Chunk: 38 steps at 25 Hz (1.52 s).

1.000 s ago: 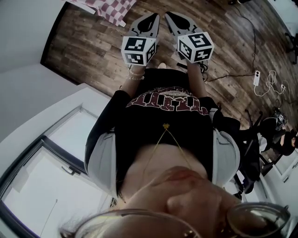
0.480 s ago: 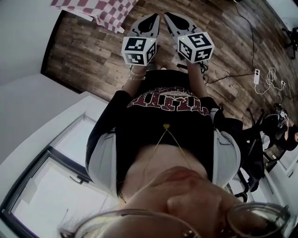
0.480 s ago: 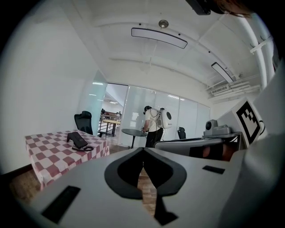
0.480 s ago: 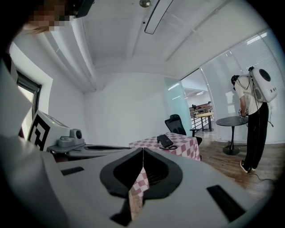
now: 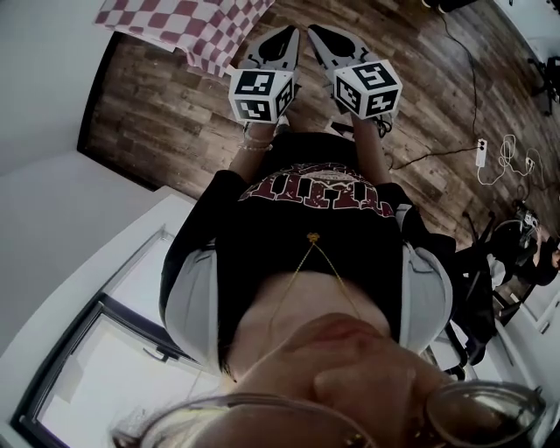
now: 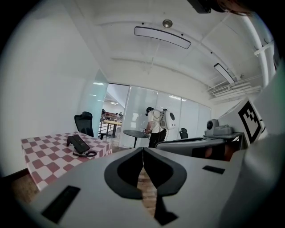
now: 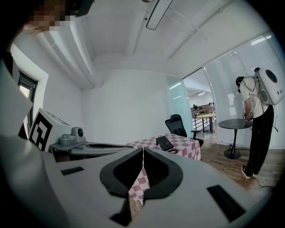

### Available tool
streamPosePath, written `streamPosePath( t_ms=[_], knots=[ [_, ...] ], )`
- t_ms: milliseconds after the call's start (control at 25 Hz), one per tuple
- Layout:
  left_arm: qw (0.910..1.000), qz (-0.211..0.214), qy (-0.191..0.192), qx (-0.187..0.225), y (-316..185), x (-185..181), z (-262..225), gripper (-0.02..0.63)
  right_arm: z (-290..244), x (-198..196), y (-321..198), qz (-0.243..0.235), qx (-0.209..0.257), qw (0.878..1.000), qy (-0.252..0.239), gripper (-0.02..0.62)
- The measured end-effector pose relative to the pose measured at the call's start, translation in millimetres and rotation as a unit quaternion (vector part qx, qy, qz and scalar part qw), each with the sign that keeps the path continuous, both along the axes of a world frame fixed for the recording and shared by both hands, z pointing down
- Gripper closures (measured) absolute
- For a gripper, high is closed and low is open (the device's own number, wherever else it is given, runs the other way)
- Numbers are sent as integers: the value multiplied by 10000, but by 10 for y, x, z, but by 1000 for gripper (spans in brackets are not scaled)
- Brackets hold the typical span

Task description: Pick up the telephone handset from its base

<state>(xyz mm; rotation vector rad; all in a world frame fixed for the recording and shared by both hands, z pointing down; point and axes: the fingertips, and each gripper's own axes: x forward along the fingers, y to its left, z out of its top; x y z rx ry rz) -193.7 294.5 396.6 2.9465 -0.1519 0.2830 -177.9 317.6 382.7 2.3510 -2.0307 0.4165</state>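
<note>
We judge this the approach step: left tool and right tool both closed, empty; the phone sits on the checked counter, well apart from them. Next we need to get near and part the jaws

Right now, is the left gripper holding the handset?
No, the left gripper is shut with nothing in it, and the telephone sits on the checked table ahead.

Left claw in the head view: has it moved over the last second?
Yes: the left claw has come nearer the checkered table, whose corner now lies close beside its tip.
</note>
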Motion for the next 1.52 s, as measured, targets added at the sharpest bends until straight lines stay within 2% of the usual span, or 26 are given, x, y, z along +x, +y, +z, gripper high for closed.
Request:
streamPosePath(
  t_ms=[360,520,760,1120,1520],
  knots=[
    [9999,66,69,93,-543,157,15,595,13,143,-556,71,203,9997,-76,574],
    [9998,144,128,67,-724,184,36,595,59,140,-707,113,132,9998,-22,574],
    [9994,327,74,9,-827,239,71,595,179,170,-785,252,11,9995,-212,574],
    [9991,377,107,-171,-913,309,125,595,174,250,-942,171,-24,9995,-263,574],
    [9993,284,123,-230,-1208,696,63,595,68,653,-1313,-36,80,9996,-266,574]
  ],
)
